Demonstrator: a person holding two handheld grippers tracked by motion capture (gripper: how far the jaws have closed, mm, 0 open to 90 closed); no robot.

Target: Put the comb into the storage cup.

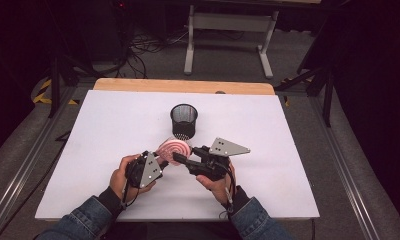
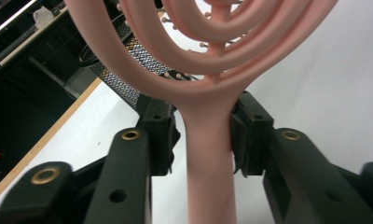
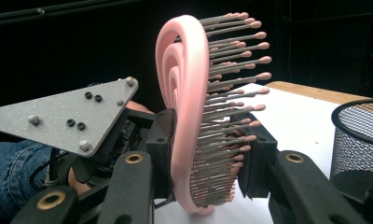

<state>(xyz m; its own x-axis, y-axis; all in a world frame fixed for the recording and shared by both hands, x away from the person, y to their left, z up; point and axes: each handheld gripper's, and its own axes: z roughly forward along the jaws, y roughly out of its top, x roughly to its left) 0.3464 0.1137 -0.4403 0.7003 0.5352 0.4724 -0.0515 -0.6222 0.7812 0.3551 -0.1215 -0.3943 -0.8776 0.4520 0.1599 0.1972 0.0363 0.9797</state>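
Observation:
A pink hairbrush (image 1: 173, 148) with a looped head and pin bristles is held just above the white table between both grippers. My left gripper (image 1: 163, 164) is shut on its handle (image 2: 208, 158), the pads pressing both sides just below the head. My right gripper (image 1: 180, 159) is shut on the head (image 3: 184, 93): one pad sits against the smooth back and the other against the bristle tips (image 3: 250, 126). The left gripper's grey plate (image 3: 68, 116) shows beyond the brush in the right gripper view.
A black mesh cup (image 1: 184, 120) stands upright just behind the brush, close to both grippers (image 3: 362, 140). The white table top (image 1: 113, 125) has a wooden strip (image 1: 183, 86) along its far edge. A white table frame (image 1: 228, 35) and cables lie on the floor beyond.

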